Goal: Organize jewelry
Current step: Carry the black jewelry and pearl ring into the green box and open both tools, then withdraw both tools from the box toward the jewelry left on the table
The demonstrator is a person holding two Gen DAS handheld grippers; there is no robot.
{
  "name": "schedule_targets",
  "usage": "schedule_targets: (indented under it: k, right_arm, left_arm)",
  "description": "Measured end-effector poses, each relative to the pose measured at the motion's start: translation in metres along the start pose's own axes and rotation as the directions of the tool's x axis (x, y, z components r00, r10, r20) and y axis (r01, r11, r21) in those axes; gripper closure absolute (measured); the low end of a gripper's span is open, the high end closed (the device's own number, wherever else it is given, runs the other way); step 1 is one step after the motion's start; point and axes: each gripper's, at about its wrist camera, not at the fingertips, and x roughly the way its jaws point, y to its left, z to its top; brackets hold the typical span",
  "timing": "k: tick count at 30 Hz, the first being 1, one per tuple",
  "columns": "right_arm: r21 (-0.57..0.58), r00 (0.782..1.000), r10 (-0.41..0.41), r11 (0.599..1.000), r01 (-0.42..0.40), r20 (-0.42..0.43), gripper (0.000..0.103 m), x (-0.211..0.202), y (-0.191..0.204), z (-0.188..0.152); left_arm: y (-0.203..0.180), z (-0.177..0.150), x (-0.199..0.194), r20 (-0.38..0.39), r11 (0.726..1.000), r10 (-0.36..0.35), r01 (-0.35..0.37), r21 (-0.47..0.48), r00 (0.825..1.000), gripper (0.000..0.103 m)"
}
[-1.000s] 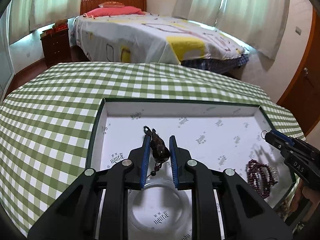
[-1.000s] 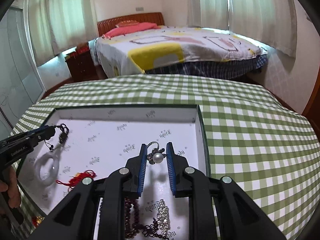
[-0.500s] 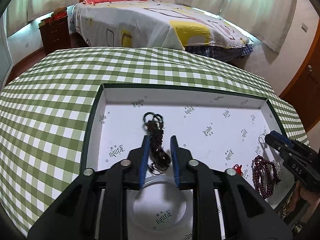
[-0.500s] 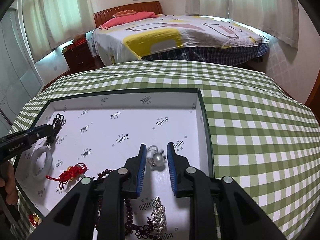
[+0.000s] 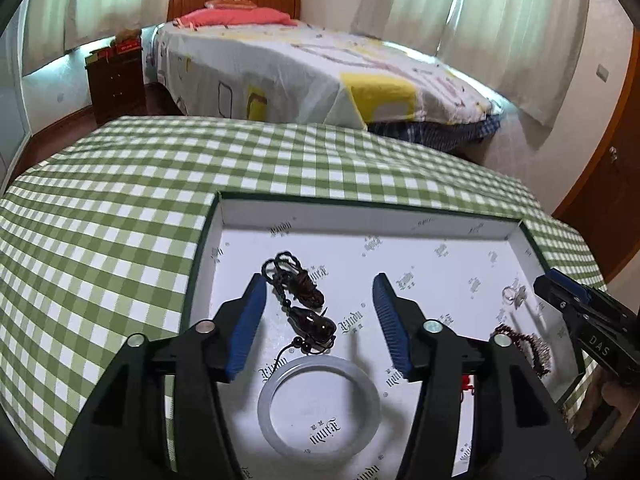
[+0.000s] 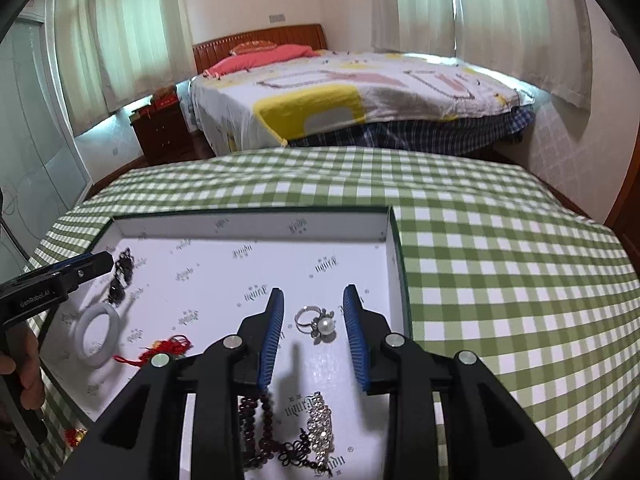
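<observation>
Both grippers stood released over the white tray [image 5: 224, 248]: the left gripper [image 5: 318, 294] straddled the dark pendant necklace [image 5: 308, 312] lying at far left, the right gripper [image 6: 313, 306] the pearl ring [image 6: 318, 322] near the right wall.

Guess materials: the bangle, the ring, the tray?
Bangle: pale, translucent, smooth and glossy, so jade or glass; cannot tell which.
Ring: shiny silvery metal band with a round white pearl-like bead, possibly imitation.
Tray: thin straight walls, matte white printed lining, likely cardboard.
</observation>
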Motion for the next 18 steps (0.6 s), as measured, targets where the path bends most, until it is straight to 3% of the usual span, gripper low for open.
schedule_targets:
  k: [10, 18]
  right_arm:
    - [-0.009, 0.997, 0.012, 1.0, -0.011, 0.081, 0.068, -0.046, 0.019, -0.006]
    - [-0.008, 0.997, 0.028, 1.0, -0.028, 0.077, 0.068, -0.077, 0.043, -0.04]
  left_arm:
    - [0.002, -0.01, -0.073, 0.21, 1.0, -0.008, 0.007, 0.004, 0.978, 0.042]
    - [-0.001, -0.041, -0.107, 0.228, 1.0, 0.005, -0.009, 0.014, 0.974, 0.043]
